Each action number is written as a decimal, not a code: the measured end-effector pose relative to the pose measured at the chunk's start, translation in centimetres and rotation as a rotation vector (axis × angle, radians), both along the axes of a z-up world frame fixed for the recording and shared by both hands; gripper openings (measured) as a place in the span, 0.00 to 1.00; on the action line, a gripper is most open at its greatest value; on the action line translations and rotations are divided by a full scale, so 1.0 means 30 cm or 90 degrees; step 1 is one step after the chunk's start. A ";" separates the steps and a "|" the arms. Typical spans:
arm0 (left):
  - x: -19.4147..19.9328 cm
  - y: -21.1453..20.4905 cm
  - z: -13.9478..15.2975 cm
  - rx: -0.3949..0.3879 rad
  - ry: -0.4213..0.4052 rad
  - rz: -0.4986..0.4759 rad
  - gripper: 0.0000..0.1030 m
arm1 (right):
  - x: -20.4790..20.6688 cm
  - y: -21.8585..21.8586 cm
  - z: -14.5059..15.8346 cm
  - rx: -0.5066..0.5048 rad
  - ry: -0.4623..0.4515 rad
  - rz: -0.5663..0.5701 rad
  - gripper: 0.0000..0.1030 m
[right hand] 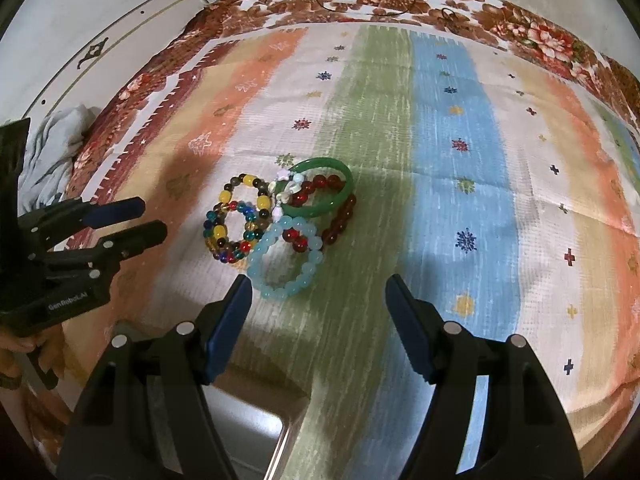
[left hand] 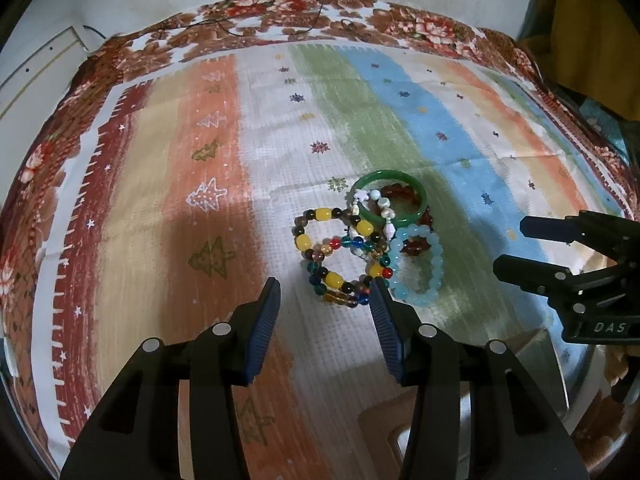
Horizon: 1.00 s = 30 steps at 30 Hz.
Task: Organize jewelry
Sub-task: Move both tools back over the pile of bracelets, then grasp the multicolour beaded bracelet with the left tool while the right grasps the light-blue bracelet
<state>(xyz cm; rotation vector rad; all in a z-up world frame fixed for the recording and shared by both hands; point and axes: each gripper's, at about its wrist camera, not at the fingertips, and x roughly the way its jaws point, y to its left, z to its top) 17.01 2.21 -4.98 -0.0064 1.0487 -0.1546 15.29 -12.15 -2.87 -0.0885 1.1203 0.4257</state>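
On the striped tablecloth (left hand: 168, 184), near its middle, lies one tangled cluster of bracelets; overlaps hide parts of several of them. At bottom centre a pale container (right hand: 248, 428) is cut off by the frame edge and by the gripper bodies; its shape cannot be determined.

Left to right, in the left wrist view:
- Left gripper (left hand: 325, 300): two black fingers with ribbed blue pads, spread apart, nothing between them. The right pad tip overlaps the near edge of the cluster in this view; contact cannot be confirmed.
- Multicolour bead bracelet (left hand: 320, 246): yellow barrel beads alternating with small dark, red, blue and green glassy beads, coiled in loops. Whether it is one strand or two cannot be told.
- White bead strand (left hand: 376, 204): one, irregular pearly pieces, draped across the bangle.
- Green bangle (left hand: 390, 200): one, a smooth rigid ring.
- Dark red bead bracelet (right hand: 340, 220): one visible, round glossy beads, partly hidden beneath the bangle and the pale blue bracelet.
- Pale blue bead bracelet (left hand: 418, 266): one, translucent round beads, nearest the grippers.
- Right gripper (right hand: 318, 294): fingers spread wider, empty, its left pad tip just beside the pale blue bracelet.

A floral border fabric (left hand: 280, 16) edges the cloth. A crumpled grey cloth (right hand: 52, 148) lies at far left in the right wrist view.
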 end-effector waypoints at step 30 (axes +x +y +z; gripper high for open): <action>0.158 -0.013 -0.154 0.027 0.073 -0.013 0.28 | 0.156 0.052 -0.175 -0.024 0.105 0.006 0.64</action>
